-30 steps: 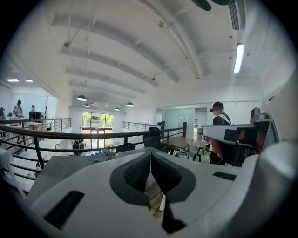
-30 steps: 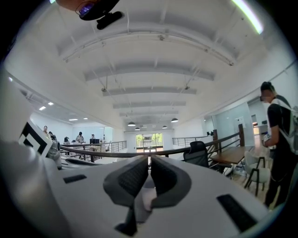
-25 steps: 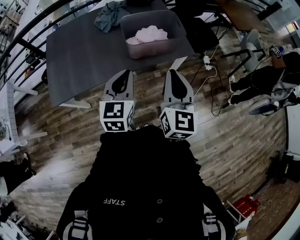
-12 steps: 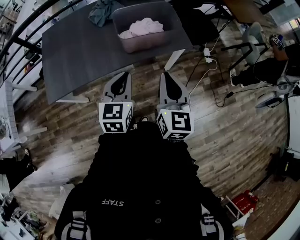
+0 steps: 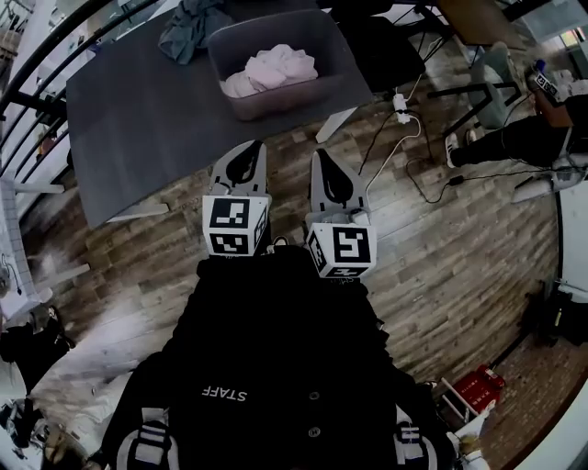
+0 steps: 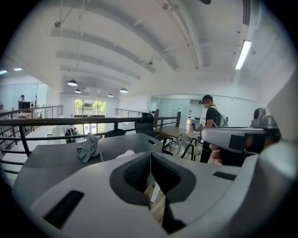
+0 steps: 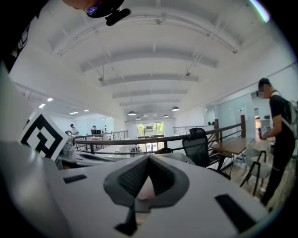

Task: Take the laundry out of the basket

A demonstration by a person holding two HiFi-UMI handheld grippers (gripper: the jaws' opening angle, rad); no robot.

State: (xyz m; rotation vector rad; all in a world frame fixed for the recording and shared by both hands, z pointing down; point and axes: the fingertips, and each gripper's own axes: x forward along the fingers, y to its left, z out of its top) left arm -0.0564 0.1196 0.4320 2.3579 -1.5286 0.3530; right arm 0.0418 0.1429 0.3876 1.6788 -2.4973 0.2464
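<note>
1. At 12 o'clock, on the dark table [image 5: 129,128]: a grey basket [image 5: 276,99].
2. Inside the basket: a heap of pale pink laundry [image 5: 276,66], not yet taken out.
3. Just beside the basket, at its 10 o'clock, on the table: a grey-blue cloth [image 5: 188,23].
4. Left gripper [image 5: 246,151]: jaws closed, nothing between them; well apart from the basket, at its 6 o'clock.
5. Right gripper [image 5: 323,158]: jaws also closed and empty; near the left gripper.

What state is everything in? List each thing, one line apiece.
basket: upright on the table, loaded.
pale laundry: heaped inside the basket.
blue-grey garment: crumpled on the table, outside the basket.
left gripper: shut, empty, short of the table.
right gripper: shut, empty, short of the table.
</note>
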